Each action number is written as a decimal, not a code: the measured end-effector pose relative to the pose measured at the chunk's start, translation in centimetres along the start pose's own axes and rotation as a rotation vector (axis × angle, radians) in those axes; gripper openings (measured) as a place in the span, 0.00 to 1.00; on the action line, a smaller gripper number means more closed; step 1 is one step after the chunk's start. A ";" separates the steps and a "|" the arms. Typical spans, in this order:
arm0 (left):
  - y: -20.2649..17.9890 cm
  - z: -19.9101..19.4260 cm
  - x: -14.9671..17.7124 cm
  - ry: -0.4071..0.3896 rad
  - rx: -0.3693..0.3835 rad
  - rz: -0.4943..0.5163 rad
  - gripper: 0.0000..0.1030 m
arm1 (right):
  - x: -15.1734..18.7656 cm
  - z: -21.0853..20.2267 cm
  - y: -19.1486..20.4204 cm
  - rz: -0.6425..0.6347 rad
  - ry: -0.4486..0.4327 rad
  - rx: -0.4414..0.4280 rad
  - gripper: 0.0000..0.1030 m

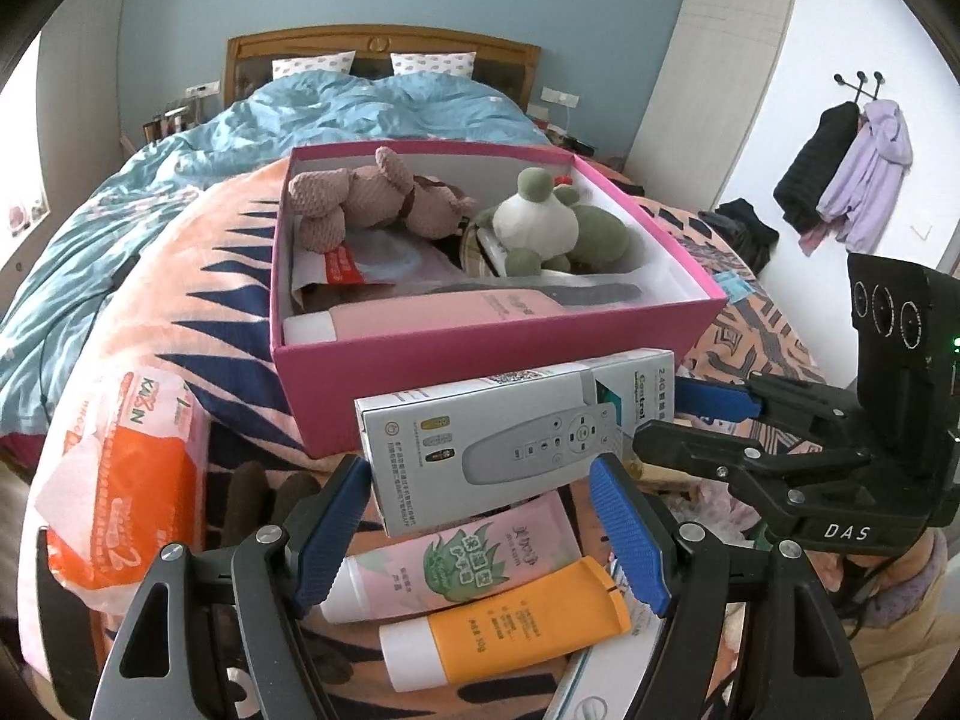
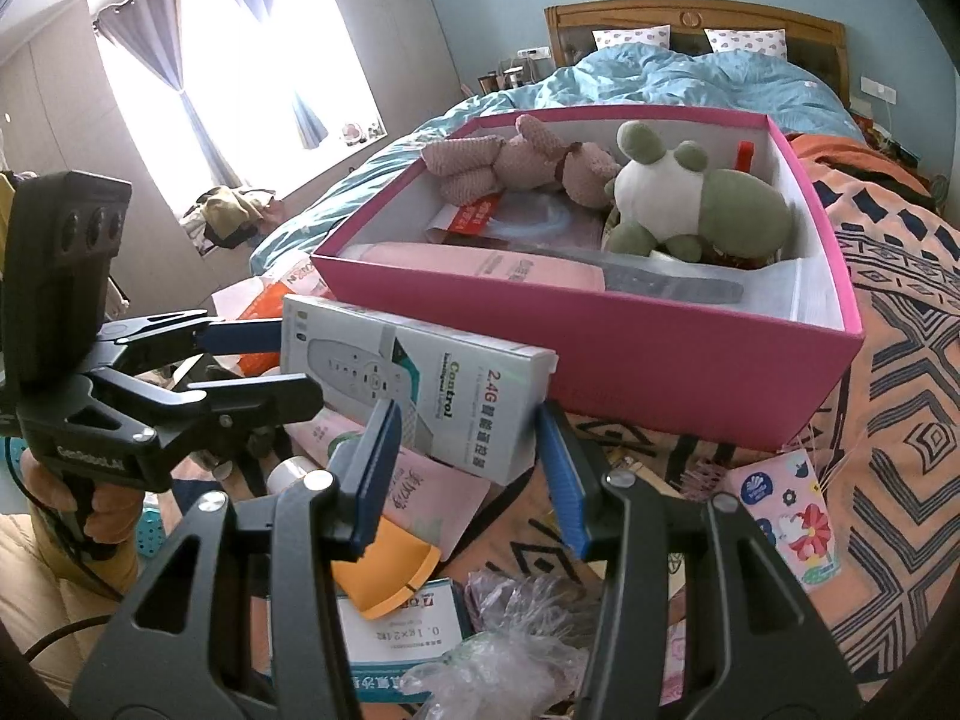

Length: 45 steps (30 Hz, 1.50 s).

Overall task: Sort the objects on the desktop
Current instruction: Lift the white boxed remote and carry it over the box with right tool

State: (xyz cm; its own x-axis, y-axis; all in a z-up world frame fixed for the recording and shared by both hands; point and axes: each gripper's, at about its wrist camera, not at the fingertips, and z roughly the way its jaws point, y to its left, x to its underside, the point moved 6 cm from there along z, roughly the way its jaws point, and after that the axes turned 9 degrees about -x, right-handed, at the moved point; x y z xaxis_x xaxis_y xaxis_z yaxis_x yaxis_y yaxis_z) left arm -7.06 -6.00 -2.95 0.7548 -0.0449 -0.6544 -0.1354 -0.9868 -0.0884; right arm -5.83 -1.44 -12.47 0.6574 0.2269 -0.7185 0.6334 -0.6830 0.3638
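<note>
Left wrist view had the remote box (image 1: 510, 444) between my wide-open left gripper (image 1: 480, 534), lying on the tubes (image 1: 480, 588) just before the pink box (image 1: 480, 354). My right gripper (image 2: 465, 474) also gaped around it, seemingly not touching. Risk: both closing together would skew it, and it would slide off the slick tubes.

remote box (image 1: 510, 450) blocks the pink box's (image 1: 480, 360) near wall; top stays open.
</note>
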 end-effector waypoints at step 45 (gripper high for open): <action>0.3 -1.5 -3.1 -0.077 -0.033 0.020 0.74 | -3.2 -1.0 0.7 -0.063 -0.051 0.018 0.48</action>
State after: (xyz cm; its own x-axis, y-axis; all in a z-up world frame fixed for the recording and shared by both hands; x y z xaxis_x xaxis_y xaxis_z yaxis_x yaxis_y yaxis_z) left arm -8.51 -6.40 0.18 0.7001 -0.0541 -0.7120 -0.1283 -0.9904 -0.0509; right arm -7.05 -1.93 -9.34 0.5945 0.2345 -0.7692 0.6651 -0.6810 0.3064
